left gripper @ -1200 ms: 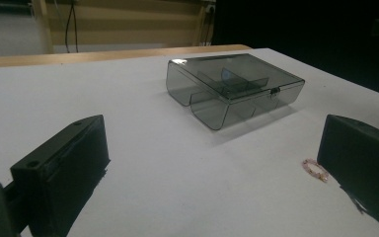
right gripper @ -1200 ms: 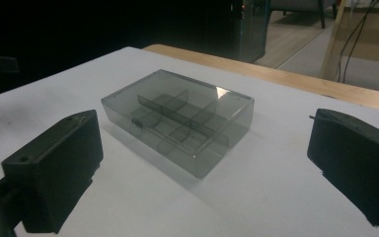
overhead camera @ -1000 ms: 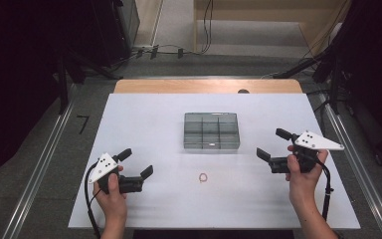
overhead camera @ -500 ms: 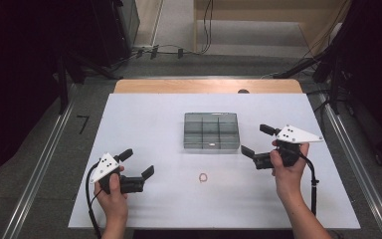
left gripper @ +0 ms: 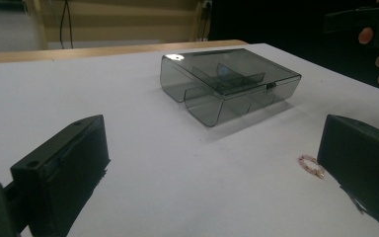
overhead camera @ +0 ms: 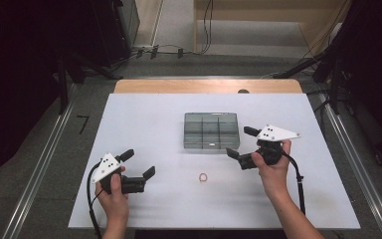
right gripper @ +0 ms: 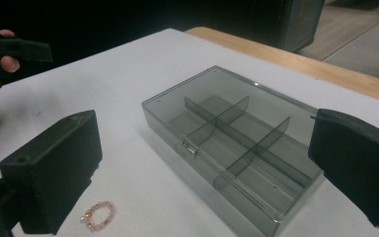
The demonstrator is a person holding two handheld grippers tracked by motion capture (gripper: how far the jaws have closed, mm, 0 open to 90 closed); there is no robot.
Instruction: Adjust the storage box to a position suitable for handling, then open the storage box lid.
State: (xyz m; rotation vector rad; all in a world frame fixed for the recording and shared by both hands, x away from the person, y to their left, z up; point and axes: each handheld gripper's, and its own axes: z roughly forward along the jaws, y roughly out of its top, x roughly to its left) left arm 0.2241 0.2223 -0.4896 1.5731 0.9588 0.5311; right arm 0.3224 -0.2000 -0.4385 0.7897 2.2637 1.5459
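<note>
The left gripper (overhead camera: 140,167) hovers low over the near left part of the white table (overhead camera: 144,124), held in the person's left hand (overhead camera: 112,191), its two black jaws spread wide with nothing between them. Just beyond it toward the middle lies a small beaded ring (overhead camera: 203,177) — pinkish beads with a few gold ones, as the right gripper view (right gripper: 97,214) shows — flat on the bare tabletop and touching nothing; in the left gripper view it sits close beside the right-hand jaw (left gripper: 311,165).

Farther on, the right gripper (overhead camera: 239,144) is held by the right hand (overhead camera: 272,164) just off the near right corner of the box, jaws likewise gaping and empty. Before it rests the smoky clear plastic compartment box (overhead camera: 211,130), lid closed (its small latch faces the person), with dividers visible through the lid (right gripper: 232,143). Ring and box lie near each other but apart.
</note>
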